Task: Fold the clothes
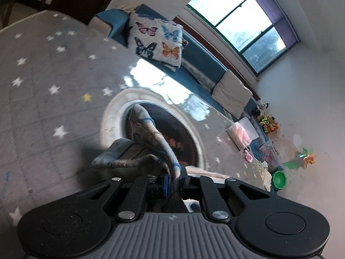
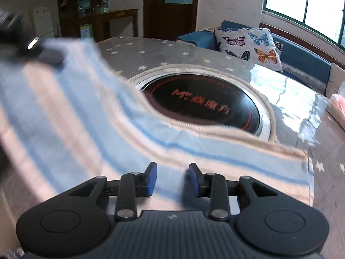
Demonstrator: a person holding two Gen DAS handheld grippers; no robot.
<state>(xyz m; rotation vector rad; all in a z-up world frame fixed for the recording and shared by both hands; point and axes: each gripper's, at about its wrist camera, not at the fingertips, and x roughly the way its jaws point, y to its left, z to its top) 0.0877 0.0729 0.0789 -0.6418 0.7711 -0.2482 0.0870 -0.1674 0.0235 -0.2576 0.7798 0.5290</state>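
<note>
The left gripper (image 1: 173, 180) is pinching a bunched edge of the striped cloth (image 1: 148, 149), lifting it over the star-patterned table (image 1: 43, 69). The right gripper (image 2: 172, 180) is standing with its jaws apart, the cloth (image 2: 86, 129) lying spread just beyond and below its blue pads (image 2: 151, 179), partly covering the round black cooktop (image 2: 204, 103).

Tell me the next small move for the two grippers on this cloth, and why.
Probably carry the left gripper, shut on a bunched edge of the striped cloth, across to lay that edge down. The right gripper stands open above the cloth, its pads off it, so only the left holds anything.
</note>
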